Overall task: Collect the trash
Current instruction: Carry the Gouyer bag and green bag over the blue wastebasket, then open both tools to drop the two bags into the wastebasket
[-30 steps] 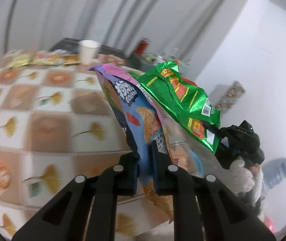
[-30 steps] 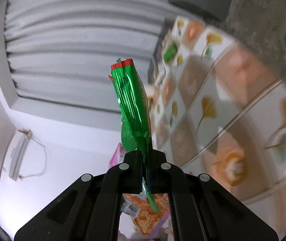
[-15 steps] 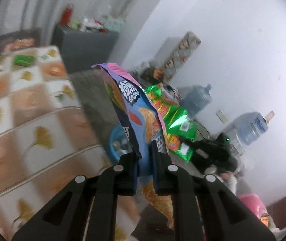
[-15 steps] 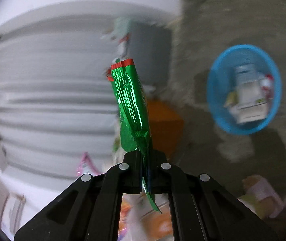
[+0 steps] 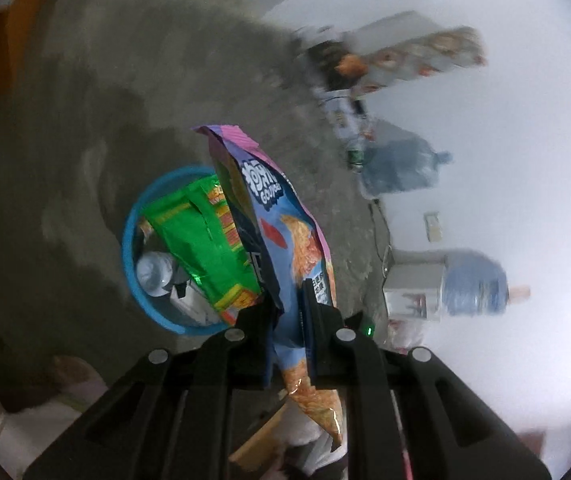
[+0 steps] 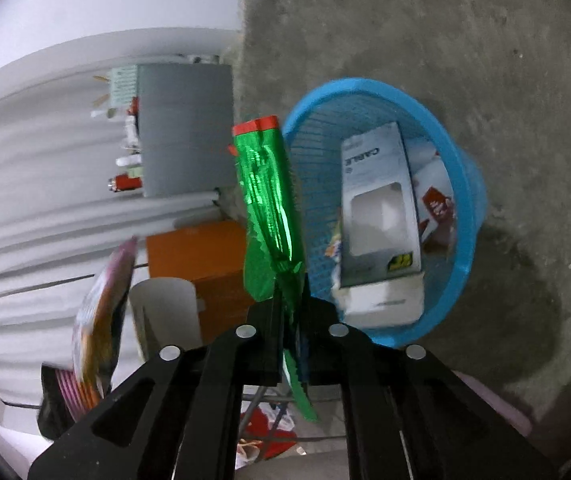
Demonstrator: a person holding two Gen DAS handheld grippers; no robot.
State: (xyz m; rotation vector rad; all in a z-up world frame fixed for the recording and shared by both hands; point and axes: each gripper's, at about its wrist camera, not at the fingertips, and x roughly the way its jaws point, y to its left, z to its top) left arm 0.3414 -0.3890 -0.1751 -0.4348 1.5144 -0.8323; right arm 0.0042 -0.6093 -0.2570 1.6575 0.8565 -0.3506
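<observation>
A: What surface lies under everything?

B: A rough grey concrete floor [image 6: 425, 20], darker in patches. White walls [image 5: 485, 160] close the room, and pale pleated curtains [image 6: 45, 184] hang on one side.

A: And the tongs?

B: The left tongs [image 5: 288, 320] are clamped on the lower part of a blue and pink snack bag [image 5: 281, 232], which stands up beyond the tips. The right tongs [image 6: 290, 320] have a green foil snack bag [image 6: 269, 196] between them, and their jaws are opening; the pads look still against the foil.

A: Where does the trash go?

B: A blue plastic basket [image 6: 461, 168] stands on the floor just ahead of both tongs. In the right view it sits to the right of the green bag and holds a white cable box [image 6: 377, 204] and other packaging.

A: What does each view add?

B: The left view shows the green bag [image 5: 201, 248] over the basket's mouth [image 5: 127, 240], a clear plastic bottle [image 5: 153, 272] inside, and large blue water jugs [image 5: 473, 280] by the wall, far right of the tongs. The right view alone shows a grey cabinet [image 6: 185, 132], an orange box [image 6: 205, 252] and a white paper cup [image 6: 165, 316] left of the tongs, with the blue and pink bag's edge [image 6: 97, 320] further left.
</observation>
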